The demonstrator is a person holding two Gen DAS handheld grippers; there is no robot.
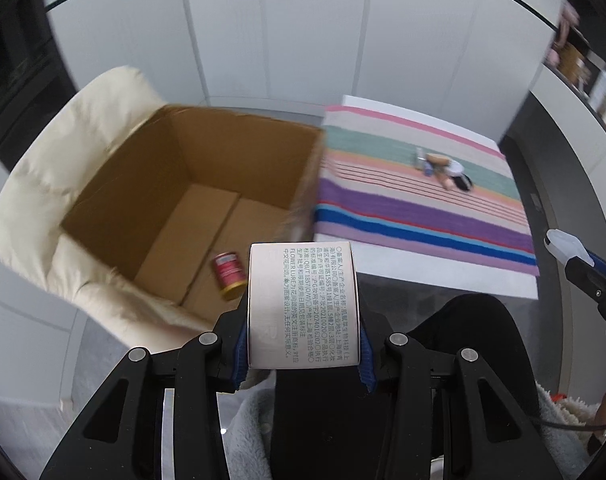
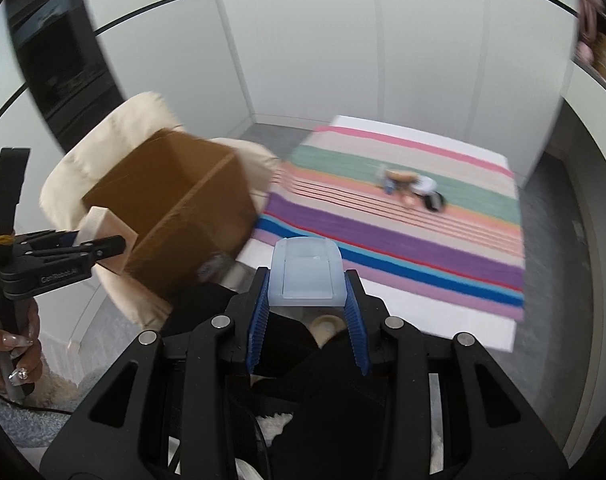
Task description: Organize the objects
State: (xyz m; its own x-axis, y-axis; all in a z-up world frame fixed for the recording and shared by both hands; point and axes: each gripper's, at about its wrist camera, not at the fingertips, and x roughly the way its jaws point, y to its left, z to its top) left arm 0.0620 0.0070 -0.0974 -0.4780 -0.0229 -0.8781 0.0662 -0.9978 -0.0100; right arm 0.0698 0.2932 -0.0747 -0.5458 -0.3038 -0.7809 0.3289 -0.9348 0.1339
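My left gripper point(image 1: 303, 344) is shut on a pale pink printed carton point(image 1: 303, 304), held just in front of an open cardboard box point(image 1: 191, 184). A small red can point(image 1: 229, 274) lies on the box floor. My right gripper point(image 2: 307, 308) is shut on a translucent pale blue plastic case point(image 2: 305, 272), held above my lap. The left gripper with the pink carton point(image 2: 107, 240) shows at the left of the right wrist view, beside the cardboard box point(image 2: 175, 208). The right gripper's case point(image 1: 565, 246) shows at the right edge of the left wrist view.
The box rests on a cream cushioned chair point(image 1: 43, 184). A striped cloth point(image 1: 423, 196) covers a white table, with a small cluster of items point(image 1: 443, 170) on it, also in the right wrist view point(image 2: 413, 190). White wall panels stand behind. Shelves point(image 1: 583, 68) hang at far right.
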